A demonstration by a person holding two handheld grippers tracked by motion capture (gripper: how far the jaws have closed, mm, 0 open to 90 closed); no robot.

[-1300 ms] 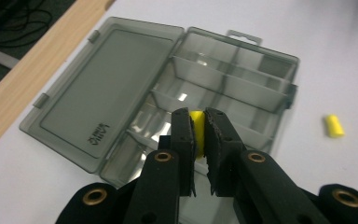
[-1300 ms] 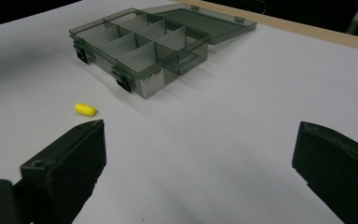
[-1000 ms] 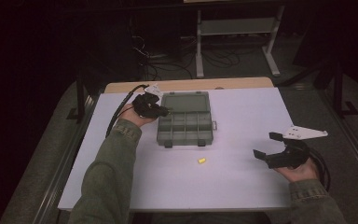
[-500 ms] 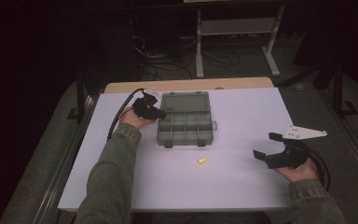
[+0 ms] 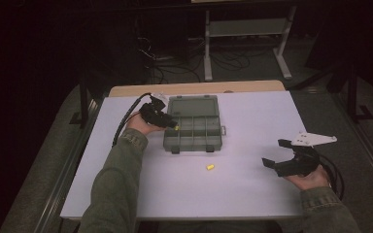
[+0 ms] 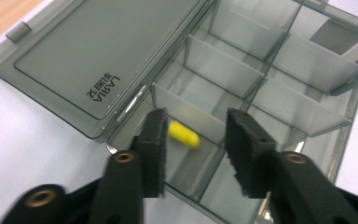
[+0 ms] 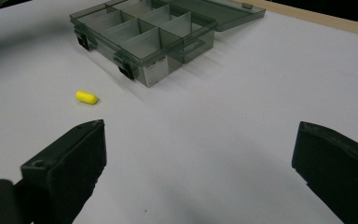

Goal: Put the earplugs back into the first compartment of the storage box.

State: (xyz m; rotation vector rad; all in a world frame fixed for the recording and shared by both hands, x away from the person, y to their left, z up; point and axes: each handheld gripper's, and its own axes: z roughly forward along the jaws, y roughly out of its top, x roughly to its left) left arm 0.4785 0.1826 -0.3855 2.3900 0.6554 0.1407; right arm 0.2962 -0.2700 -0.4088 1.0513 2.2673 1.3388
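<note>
1. Organizer box point(image 5: 193, 124) is sitting open at the far middle of the white table point(image 5: 252, 189), lid point(image 6: 98, 56) folded back.
2. Right gripper point(image 5: 280, 155) is resting near-right, jaws gaping wide, empty.
3. Left gripper point(image 5: 171, 124) is hovering over the box's left compartment, jaws just parting.
4. Yellow capsule point(image 6: 183, 134) is sitting between them, unpinched; another capsule point(image 5: 210, 167) is lying near the box.

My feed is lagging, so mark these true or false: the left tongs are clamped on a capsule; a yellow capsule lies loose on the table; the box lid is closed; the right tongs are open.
1. Left tongs clamped on a capsule: false. Their jaws have just been opening; the yellow capsule sits free between them over the organiser box.
2. Second capsule loose on the table: true.
3. Lid closed: false, it lies open.
4. Right tongs open: true, nothing between them.
</note>
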